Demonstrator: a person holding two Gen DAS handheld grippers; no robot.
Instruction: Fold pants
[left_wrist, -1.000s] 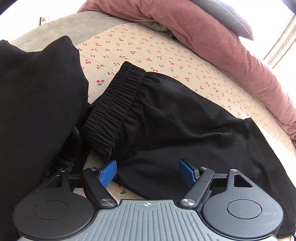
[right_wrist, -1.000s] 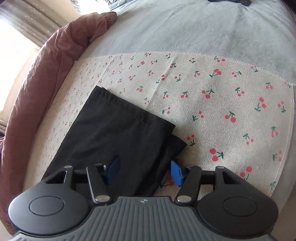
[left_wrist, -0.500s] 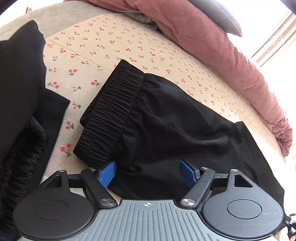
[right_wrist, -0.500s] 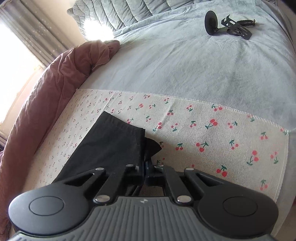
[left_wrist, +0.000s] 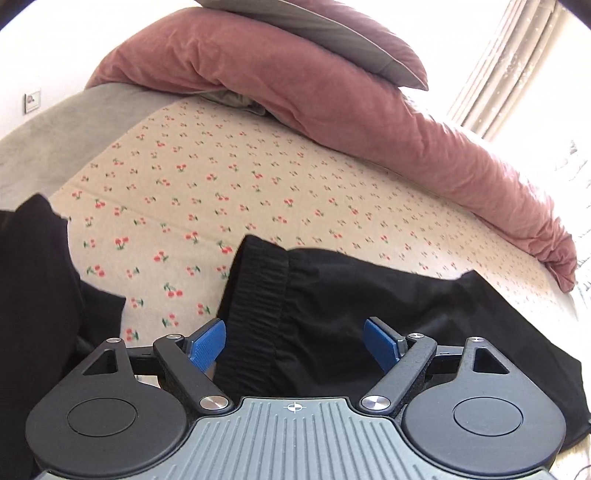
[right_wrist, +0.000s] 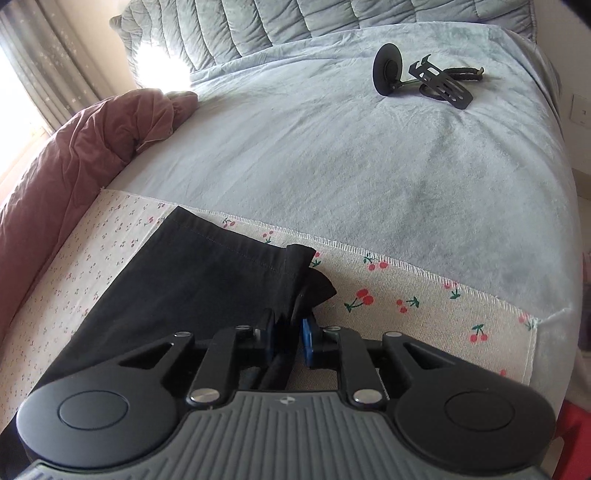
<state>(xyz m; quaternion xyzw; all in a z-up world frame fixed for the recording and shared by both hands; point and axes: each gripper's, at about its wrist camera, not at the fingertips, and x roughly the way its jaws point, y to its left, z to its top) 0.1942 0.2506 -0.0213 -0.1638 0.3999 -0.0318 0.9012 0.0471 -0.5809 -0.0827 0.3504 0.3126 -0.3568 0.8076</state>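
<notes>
Black pants on the cherry cloth, one gripper at each end.

I see the pants (left_wrist: 388, 314) lie flat on the cloth (left_wrist: 221, 192). My left gripper (left_wrist: 294, 345) has just widened, waistband at 12 o'clock between its pads, untouched. My right gripper (right_wrist: 290, 336), nearly closed, just loosened slightly, pinches the leg hem (right_wrist: 240, 254).

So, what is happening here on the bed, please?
A person holding two grippers is folding black pants laid on a cherry-print cloth. The right gripper has its fingers nearly closed on the hem end of a pant leg, though they have just opened a little. The left gripper is open, its fingers either side of the elastic waistband, not gripping.
</notes>
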